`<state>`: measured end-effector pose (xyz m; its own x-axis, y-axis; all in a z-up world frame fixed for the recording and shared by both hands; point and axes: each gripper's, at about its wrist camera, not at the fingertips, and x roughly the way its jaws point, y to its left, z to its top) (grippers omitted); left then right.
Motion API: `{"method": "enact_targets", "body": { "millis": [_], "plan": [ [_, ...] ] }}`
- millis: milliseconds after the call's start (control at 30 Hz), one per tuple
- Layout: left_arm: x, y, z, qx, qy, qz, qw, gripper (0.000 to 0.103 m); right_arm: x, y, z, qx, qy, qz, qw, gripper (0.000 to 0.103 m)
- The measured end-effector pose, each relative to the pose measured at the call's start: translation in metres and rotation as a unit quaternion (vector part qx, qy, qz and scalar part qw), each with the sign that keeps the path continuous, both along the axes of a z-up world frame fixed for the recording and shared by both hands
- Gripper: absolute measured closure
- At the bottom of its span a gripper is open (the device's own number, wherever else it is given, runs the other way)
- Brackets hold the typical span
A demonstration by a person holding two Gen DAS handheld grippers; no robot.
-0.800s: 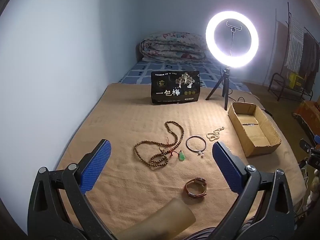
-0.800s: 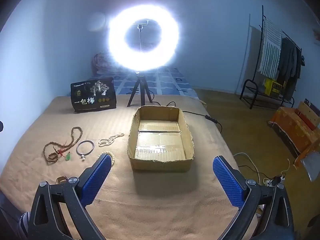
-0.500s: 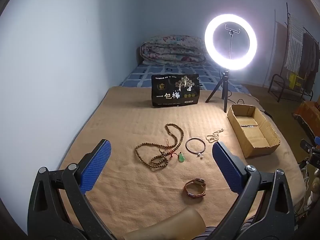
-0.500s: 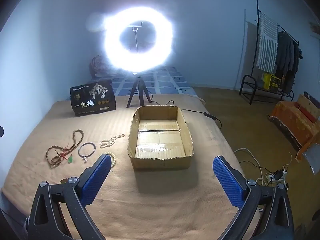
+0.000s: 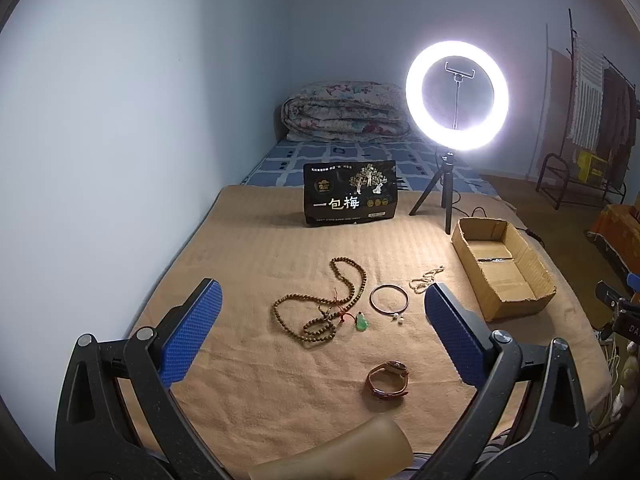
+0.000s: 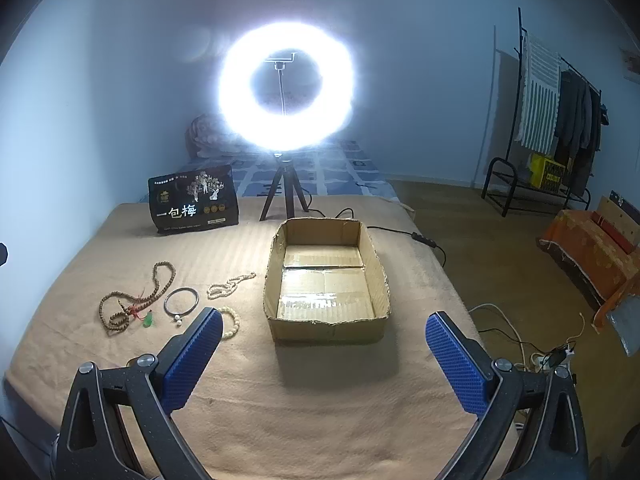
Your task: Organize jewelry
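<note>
- Was a home bedroom.
- Shown by a bed (image 5: 360,160) with a folded quilt (image 5: 344,112) at its head.
- Also by a clothes rack (image 6: 560,120) with hanging garments.

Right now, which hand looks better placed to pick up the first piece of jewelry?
The left gripper, probably: it is open and faces the bead necklace, while the right gripper faces the empty cardboard box.

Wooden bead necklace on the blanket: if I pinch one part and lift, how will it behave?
The wooden bead necklace will probably hang floppy, since it lies in loose, overlapping loops. Its green pendant and red cord may swing or snag. The round beads could slip between the left gripper pads.
</note>
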<state>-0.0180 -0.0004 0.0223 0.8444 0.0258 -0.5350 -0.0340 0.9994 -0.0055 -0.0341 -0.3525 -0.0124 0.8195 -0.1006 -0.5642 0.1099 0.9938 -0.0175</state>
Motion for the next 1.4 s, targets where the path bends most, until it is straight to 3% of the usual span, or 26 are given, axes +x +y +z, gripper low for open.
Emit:
{"method": "enact_targets", "body": {
  "millis": [1400],
  "plan": [
    [-0.01, -0.001, 0.014, 0.003, -0.016, 0.001, 0.9999, 0.0, -0.005, -0.001, 0.002, -0.006, 0.001, 0.001, 1.0, 0.0]
  ]
}}
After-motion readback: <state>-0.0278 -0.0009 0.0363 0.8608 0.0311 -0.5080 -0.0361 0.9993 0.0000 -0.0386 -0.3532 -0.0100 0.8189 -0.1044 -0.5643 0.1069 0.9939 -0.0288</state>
